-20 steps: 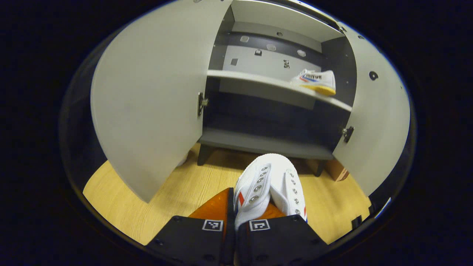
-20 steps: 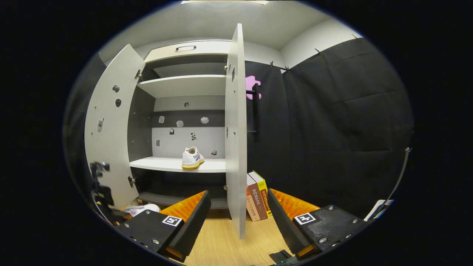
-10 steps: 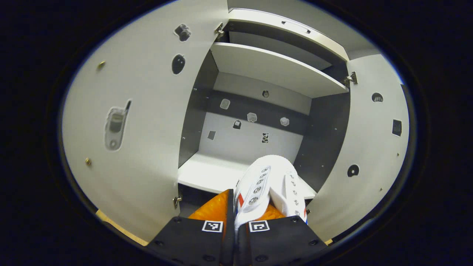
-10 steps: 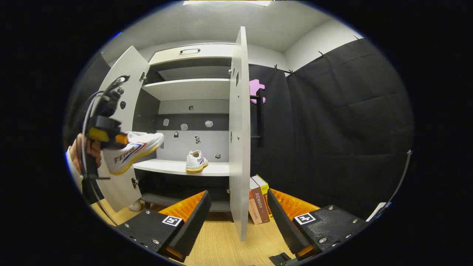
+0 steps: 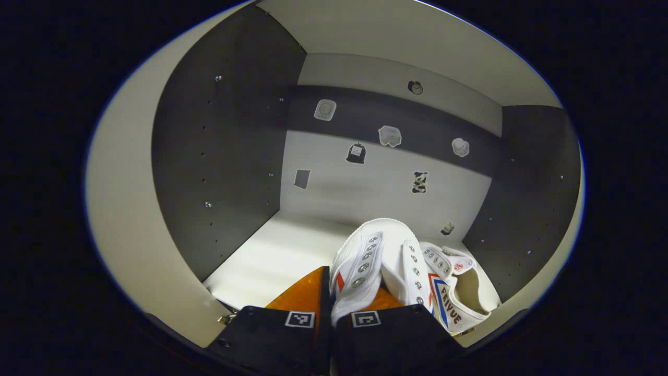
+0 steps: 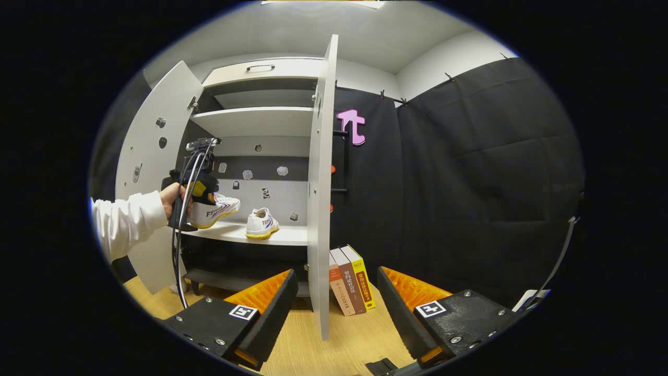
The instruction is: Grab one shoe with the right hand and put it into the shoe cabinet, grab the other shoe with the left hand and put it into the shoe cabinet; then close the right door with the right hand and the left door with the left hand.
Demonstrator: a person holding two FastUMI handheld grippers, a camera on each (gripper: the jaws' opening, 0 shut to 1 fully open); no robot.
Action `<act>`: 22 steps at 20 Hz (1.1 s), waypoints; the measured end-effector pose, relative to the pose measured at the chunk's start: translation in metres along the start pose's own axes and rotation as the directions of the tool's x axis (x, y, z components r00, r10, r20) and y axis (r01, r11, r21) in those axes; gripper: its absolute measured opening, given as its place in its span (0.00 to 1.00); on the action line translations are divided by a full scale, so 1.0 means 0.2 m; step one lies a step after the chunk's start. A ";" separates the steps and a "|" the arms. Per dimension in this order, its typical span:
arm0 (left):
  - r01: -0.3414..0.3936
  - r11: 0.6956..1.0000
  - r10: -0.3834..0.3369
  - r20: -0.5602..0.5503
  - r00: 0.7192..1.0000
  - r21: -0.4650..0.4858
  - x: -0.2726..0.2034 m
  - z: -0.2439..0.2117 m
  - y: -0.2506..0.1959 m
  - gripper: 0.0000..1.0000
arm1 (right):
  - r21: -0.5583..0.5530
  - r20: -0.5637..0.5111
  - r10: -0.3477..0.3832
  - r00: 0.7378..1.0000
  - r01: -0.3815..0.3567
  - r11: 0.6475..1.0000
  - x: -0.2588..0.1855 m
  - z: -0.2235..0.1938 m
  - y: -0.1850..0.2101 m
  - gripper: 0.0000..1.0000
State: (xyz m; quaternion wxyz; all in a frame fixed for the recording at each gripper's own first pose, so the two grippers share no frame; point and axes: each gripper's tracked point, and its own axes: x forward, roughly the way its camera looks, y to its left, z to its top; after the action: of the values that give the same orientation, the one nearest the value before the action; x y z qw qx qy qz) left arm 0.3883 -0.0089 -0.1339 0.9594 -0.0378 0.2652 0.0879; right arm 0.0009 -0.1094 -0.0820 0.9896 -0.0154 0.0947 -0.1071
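Left gripper point(image 5: 330, 308) at bottom centre of left gripper view, jaws clamped on a shoe point(image 5: 373, 261) by its heel end, toe pointing into the cabinet point(image 5: 219, 156); held over the shelf point(image 5: 271, 256), whether sole touches cannot be told; other shoe point(image 5: 459, 292) just right of it on the same shelf, lower right of frame.

Right gripper point(image 6: 334, 308) at bottom of right gripper view, jaws wide apart, holding nothing; in that view, left of centre, a sleeved hand point(image 6: 172, 196) carries the left gripper with its shoe at the shelf's front edge.

Step in hand, by judgement: setting down the second shoe; best lowered flat until the sole bears, kept clear of the resting shoe, pushed deep enough that the heel sits behind the door line; then jaws opened and drawn straight back.

Shelf pale, smooth, bare on its left half; stickers on the back panel. Right door point(image 6: 319, 188) edge-on at centre, left door point(image 6: 151, 172) swung open; books point(image 6: 349, 284) on wood floor point(image 6: 334, 350) beside it.
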 end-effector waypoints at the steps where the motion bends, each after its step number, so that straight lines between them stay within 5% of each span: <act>1: -0.011 1.000 0.011 -0.005 1.000 0.014 0.04 -0.01 0.01 0.11 | -0.004 -0.001 0.000 1.000 0.000 1.000 0.00 0.00 0.00 0.94; 9: -0.074 0.994 0.081 -0.087 0.993 0.076 0.25 -0.10 0.04 0.11 | 0.007 -0.028 0.007 1.000 -0.006 1.000 0.03 -0.05 -0.01 0.94; 15: -0.061 0.997 0.067 -0.128 0.989 0.055 0.28 -0.16 0.06 0.13 | 0.021 -0.035 0.016 0.999 -0.015 1.000 0.04 -0.06 -0.01 0.94; 22: -0.100 0.990 0.112 -0.120 0.986 0.104 0.25 -0.13 0.13 0.52 | 0.032 -0.031 0.046 0.998 -0.045 0.998 0.03 -0.06 0.05 0.94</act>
State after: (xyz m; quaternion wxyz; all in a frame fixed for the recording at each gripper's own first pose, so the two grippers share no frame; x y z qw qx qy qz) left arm 0.4138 0.0203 -0.1823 0.9355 0.0180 0.3308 0.1232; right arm 0.0064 -0.1005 -0.0962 0.9903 0.0038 0.1091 -0.0863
